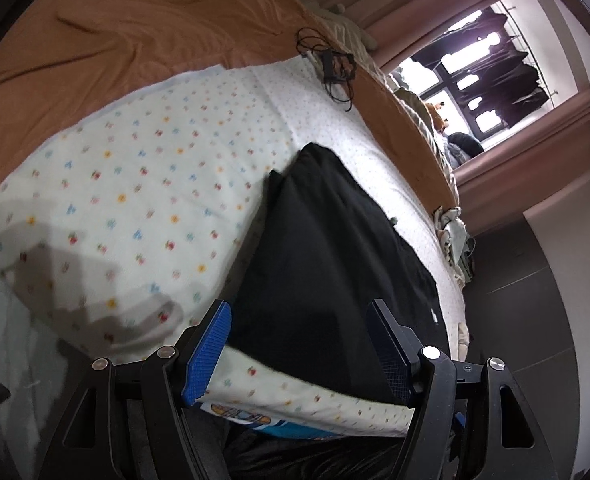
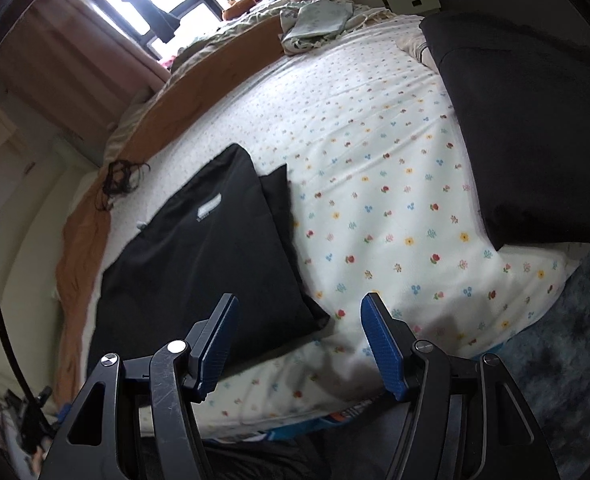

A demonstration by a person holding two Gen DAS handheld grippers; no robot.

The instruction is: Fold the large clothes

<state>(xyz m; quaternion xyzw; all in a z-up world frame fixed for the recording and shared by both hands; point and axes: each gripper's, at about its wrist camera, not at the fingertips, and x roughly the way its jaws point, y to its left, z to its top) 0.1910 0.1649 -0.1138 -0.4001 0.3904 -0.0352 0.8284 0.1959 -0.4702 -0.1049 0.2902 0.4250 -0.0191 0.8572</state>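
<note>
Plainly, both claws hang released above the near edge of the bed (image 1: 143, 184), nothing between their blue pads. The left claw (image 1: 299, 344) sits over the near end of the folded black garment (image 1: 327, 248), which lies flat on the flowered sheet (image 2: 395, 184), running from the near edge toward the middle of the bed. The right claw (image 2: 299, 344) hovers just off that garment's near corner (image 2: 199, 248), its right pad above bare sheet.

Only the right wrist view shows a pale label on the garment, a narrower black layer peeking out along its side, and a large dark cushion (image 2: 535, 128) resting at the bed's right side. Only the left wrist view shows a small black device with tangled cable (image 1: 335, 66) where the sheet meets the orange cover (image 1: 135, 40).

Between garment and cushion the sheet lies open and wide. A crumpled pale cloth (image 2: 319, 20) sits near the far corner. The near edge drops to a bluish rug (image 2: 575, 340).
</note>
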